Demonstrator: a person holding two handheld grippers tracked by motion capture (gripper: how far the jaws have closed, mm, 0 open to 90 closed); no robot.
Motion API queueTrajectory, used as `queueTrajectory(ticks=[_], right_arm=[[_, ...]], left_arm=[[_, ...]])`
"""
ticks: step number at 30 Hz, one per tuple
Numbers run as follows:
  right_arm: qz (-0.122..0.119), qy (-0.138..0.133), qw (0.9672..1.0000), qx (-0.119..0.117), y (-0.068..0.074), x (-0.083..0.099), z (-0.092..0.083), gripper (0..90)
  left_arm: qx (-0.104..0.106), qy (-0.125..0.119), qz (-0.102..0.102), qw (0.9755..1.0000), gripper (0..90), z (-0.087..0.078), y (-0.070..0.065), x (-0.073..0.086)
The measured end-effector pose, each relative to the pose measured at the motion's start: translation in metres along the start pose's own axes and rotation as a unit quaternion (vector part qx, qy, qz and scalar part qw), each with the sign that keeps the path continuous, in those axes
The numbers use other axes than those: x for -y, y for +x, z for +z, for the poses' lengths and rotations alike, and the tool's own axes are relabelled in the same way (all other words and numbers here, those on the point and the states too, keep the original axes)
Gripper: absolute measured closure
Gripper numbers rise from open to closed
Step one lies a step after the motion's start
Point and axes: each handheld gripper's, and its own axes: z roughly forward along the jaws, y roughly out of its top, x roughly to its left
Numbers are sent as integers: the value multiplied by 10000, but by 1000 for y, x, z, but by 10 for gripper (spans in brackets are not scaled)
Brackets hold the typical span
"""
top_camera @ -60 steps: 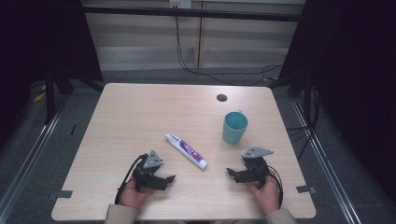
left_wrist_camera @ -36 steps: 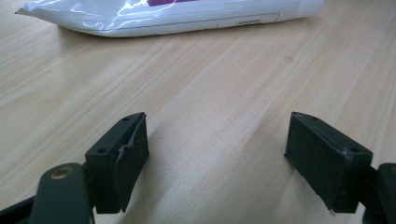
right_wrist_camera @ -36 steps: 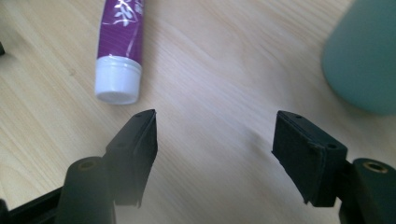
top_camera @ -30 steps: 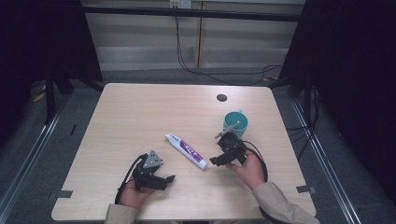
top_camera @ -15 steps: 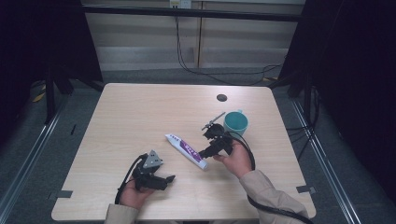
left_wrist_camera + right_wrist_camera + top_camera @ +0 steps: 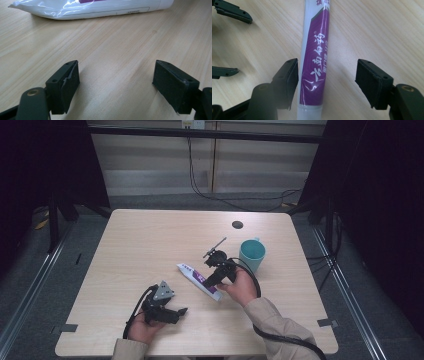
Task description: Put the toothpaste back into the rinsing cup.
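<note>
A white toothpaste tube (image 6: 196,278) with a purple label lies flat near the middle of the table. My right gripper (image 6: 209,281) hangs over the end of the tube nearer me and points down at it. In the right gripper view the tube (image 6: 314,62) runs between the open jaws of my right gripper (image 6: 327,80), close beside the left one and apart from the right one. My left gripper (image 6: 181,311) rests low at the front left, open and with nothing in it. The left gripper view has the tube (image 6: 87,10) lying beyond my left gripper (image 6: 115,85).
A teal cup (image 6: 251,254) stands just right of my right hand. A small dark hole (image 6: 237,224) sits in the wooden table (image 6: 140,245) farther back. The left gripper's fingers (image 6: 232,11) lie on the wood left of the tube.
My right gripper has moved left and away from me, from the front right past the cup to above the tube. The left gripper and the tube have stayed where they were.
</note>
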Motion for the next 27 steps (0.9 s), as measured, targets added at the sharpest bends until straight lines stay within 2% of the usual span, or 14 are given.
queueTrajectory(ticks=[1, 9, 12, 15, 19, 22, 25, 26, 27], right_arm=[[15, 22, 10000, -23, 0, -1, 2, 344], [-84, 191, 9998, -11, 6, -4, 18, 346], [-136, 244, 9996, 58, 9, -4, 22, 385], [-239, 291, 9992, 133, 10, -3, 28, 394], [-287, 288, 9991, 143, 11, -2, 32, 428], [-394, 303, 9987, 131, 14, -2, 31, 576], [-397, 327, 9985, 170, 13, -3, 31, 600], [-320, 318, 9990, 33, 10, -2, 30, 679], [-317, 302, 9990, -73, 8, -2, 29, 707]], left_arm=[[56, 2, -34, 10000, 209, 0, 0, 0], [53, 6, -36, 10000, 210, 0, 0, 0], [18, 4, 7, 10000, 209, 0, 0, 0], [36, -1, -31, 10000, 209, 0, 0, 0], [49, 0, -24, 10000, 210, 0, 0, 0], [46, -1, -21, 10000, 210, 0, 0, 0], [47, -1, -22, 10000, 210, 0, 0, 0], [30, -12, -26, 10000, 210, 0, 0, 0], [47, -2, -26, 10000, 210, 0, 0, 0]])
